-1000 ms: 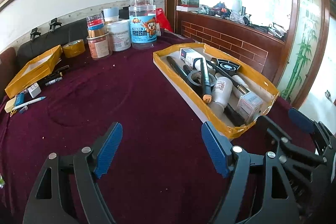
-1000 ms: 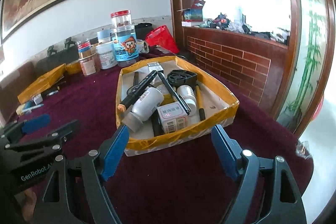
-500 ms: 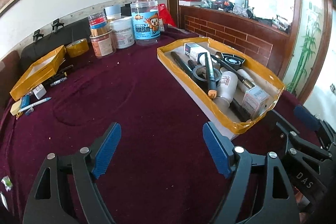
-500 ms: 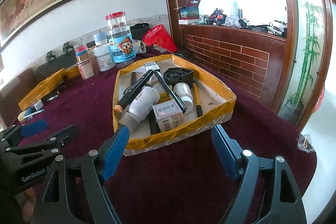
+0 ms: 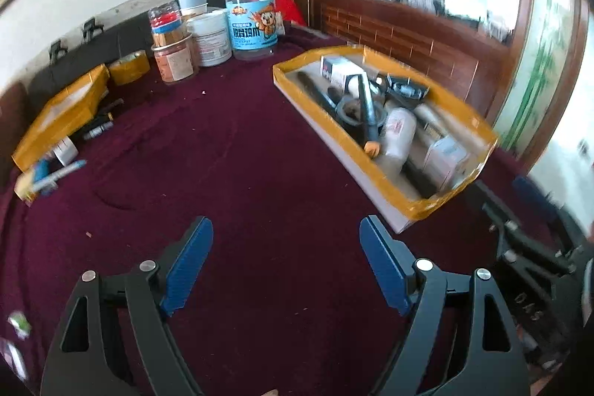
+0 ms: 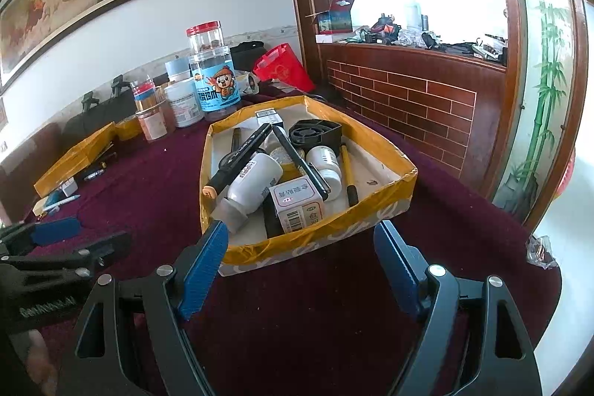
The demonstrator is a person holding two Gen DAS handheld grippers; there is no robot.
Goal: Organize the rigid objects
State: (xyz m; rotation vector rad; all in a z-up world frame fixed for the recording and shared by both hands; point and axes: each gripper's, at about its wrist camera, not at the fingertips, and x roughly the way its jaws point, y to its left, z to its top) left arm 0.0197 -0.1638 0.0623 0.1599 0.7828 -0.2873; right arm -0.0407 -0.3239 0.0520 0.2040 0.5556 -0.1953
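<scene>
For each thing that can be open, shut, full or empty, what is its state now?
Left claw: open, empty.
Right claw: open, empty.
Yellow-taped cardboard tray: open-topped, filled with objects.
Red-lidded clear plastic jar: lid on, nearly empty.
White plastic bottle: lying down.

The table (image 6: 315, 303) is covered in matt maroon cloth with a velvety nap. The tray (image 6: 315, 240) is made of cardboard wrapped in glossy yellow tape. The jars (image 6: 215, 88) are of clear, shiny plastic. The wall panel (image 6: 408, 102) is of polished wood. The right gripper (image 6: 300, 270) is built of matt black plastic with ribbed blue pads (image 6: 202, 270).
</scene>
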